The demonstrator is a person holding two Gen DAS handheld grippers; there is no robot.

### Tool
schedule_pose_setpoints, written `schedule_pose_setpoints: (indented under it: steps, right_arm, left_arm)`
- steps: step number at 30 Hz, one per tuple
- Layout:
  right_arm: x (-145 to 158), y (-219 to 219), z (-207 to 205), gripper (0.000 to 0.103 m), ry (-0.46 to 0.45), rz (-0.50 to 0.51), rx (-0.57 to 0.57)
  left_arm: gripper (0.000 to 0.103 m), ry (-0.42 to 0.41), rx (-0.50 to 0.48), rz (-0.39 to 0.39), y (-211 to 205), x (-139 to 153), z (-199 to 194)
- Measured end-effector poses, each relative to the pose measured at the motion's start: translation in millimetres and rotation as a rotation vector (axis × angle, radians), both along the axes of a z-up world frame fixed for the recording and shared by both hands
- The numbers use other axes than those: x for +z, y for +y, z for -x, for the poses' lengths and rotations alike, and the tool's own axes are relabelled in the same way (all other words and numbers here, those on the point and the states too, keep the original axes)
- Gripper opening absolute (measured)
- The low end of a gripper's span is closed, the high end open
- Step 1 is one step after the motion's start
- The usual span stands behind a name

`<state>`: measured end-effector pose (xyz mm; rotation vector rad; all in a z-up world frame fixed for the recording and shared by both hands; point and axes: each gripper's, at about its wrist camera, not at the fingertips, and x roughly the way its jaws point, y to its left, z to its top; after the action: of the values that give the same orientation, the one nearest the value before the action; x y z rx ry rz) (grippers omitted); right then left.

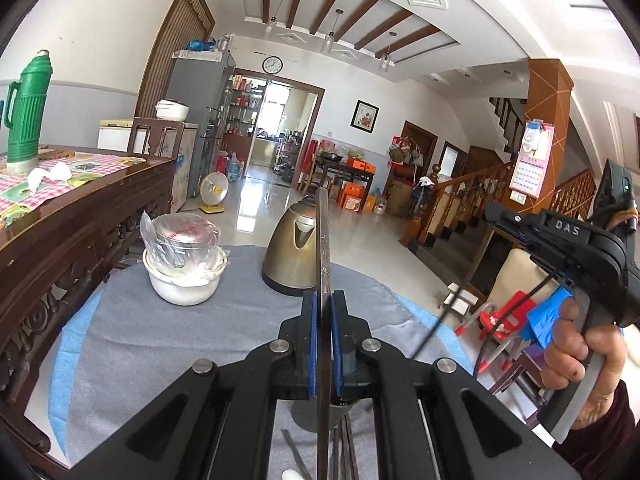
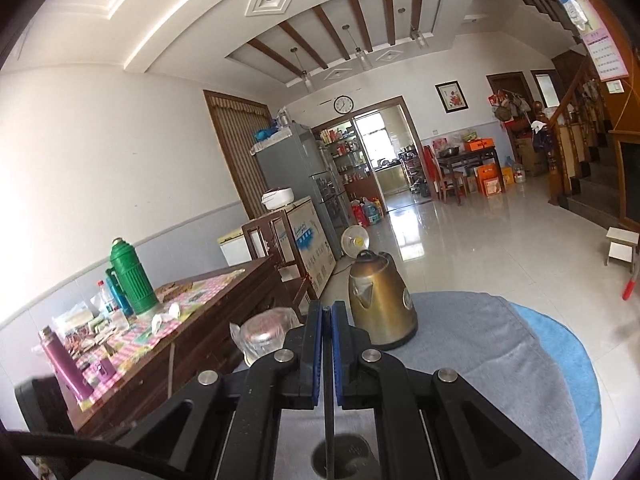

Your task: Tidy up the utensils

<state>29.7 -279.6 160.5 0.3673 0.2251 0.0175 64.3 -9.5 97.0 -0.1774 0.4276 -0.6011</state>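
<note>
L gripper (image 1: 324, 300) clamps a flat steel utensil (image 1: 322, 240), edge-on, upright at frame center. R gripper (image 2: 328, 312) pinches a thin dark stick (image 2: 329, 420), lower center, above holder (image 2: 352, 456).

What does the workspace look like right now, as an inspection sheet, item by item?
Surface: round table under a grey cloth laid over a blue one.
Job's things: flat metal utensil upright in the left tongs; thin dark stick in the right tongs; grey holder below, more sticks beside it in the left view.
Clutter: kettle; white bowl with a bagged steel pot in it.
Grippers: both tongs shut on their utensils; a hand holds the right one.
Cables: black wire hanging from the right tool.
Surroundings: wooden sideboard with a green flask; tiled floor, fan, staircase.
</note>
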Motion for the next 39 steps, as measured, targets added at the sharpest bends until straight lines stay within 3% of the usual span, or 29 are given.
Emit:
schedule_pose_setpoints:
  steps: [6,12,16,25,27,31,39]
  right_arm:
    - [-1,6,-17,0.005,-0.002,0.038,-0.03]
    - [-42,-3,-34,0.005,0.083,0.029,-0.025]
    - [-70,-21,-35,0.005,0.12,-0.035,-0.01]
    - [-101,-35,-31,0.005,0.152,-0.092,0.025]
    - [-107,-34,-31,0.005,0.158,-0.095,0.034]
    - [-115,-32,-32,0.005,0.167,-0.107,0.043]
    - [-113,-29,-25,0.007,0.168,-0.123,0.066]
  left_arm:
    - [0.007,-0.019,-0.013,0.06,-10,5,-16]
    - [0.007,-0.046,0.01,0.131,-26,2,-42]
    - [0.007,-0.063,0.066,0.15,-44,-10,-64]
    - [0.007,-0.111,0.191,0.224,-70,-38,-93]
    - [0.007,-0.132,0.207,0.199,-78,-45,-92]
    - [0.007,-0.189,0.233,0.073,-99,-69,-88]
    - [0.007,-0.102,0.202,0.043,-97,-100,-81]
